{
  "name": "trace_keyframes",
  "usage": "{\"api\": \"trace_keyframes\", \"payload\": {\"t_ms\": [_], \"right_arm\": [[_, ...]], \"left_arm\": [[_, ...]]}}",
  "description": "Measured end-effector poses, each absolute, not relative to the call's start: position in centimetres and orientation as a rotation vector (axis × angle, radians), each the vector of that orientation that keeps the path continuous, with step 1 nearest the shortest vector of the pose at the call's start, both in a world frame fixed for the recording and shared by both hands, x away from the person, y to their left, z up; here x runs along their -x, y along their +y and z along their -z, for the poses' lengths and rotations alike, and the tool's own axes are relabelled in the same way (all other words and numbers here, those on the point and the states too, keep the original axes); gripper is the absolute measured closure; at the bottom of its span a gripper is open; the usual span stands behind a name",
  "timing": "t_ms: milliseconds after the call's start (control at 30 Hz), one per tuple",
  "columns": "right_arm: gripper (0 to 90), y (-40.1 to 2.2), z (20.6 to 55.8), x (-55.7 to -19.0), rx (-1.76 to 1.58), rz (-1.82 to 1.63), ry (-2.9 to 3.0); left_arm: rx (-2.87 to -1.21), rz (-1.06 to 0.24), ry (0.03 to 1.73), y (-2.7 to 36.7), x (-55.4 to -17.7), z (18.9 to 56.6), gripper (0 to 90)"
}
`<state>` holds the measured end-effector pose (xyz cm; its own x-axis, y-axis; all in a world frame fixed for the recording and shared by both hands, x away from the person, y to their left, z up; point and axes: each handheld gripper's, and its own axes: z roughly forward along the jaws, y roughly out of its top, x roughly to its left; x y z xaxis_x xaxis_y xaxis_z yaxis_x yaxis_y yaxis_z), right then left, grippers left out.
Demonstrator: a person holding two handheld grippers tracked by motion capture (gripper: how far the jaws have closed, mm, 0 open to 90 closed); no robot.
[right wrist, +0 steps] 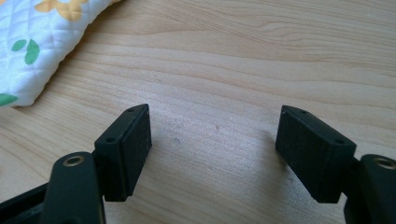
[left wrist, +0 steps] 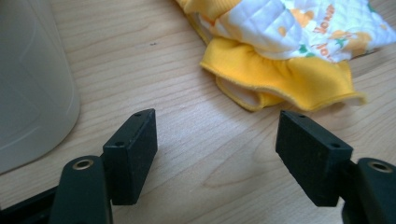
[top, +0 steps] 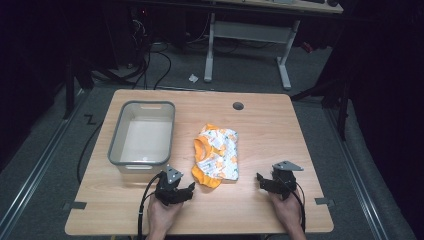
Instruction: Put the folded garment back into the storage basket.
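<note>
A small quilted white garment (top: 216, 155) with orange and yellow trim lies crumpled at the middle of the wooden table (top: 270, 130). My left gripper (top: 176, 181) rests near the front edge, just left of the garment's lower corner. Its jaws stand open over bare wood (left wrist: 217, 140), and the yellow frill (left wrist: 280, 79) lies a short way beyond them. My right gripper (top: 274, 176) sits to the garment's right, also open with nothing between its jaws (right wrist: 215, 140). The garment's white edge (right wrist: 32, 42) shows at the far left of the right gripper view.
An empty translucent bin (top: 141, 162) with a grey rim stands on the table's left half, just beyond my left gripper; its rounded corner (left wrist: 32, 84) is close by. A round cable hole (top: 238, 106) sits near the far edge. Another desk's legs (top: 285, 65) stand beyond the table.
</note>
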<state>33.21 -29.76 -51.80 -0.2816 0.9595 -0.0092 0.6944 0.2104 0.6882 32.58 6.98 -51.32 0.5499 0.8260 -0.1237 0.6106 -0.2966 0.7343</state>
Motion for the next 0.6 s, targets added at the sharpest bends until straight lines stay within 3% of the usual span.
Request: {"api": "trace_keyframes", "payload": {"t_ms": [467, 600], "right_arm": [[27.1, -29.8, 51.8, -33.2, -1.529, -0.811, 2.055], [27.1, -29.8, 51.8, -33.2, -1.529, -0.811, 2.056]], "left_arm": [[-2.017, -0.333, 1.051, 5.2, -32.7, 49.7, 38.7], [-2.026, -0.317, 1.054, 4.9, -32.8, 49.5, 37.0]]}}
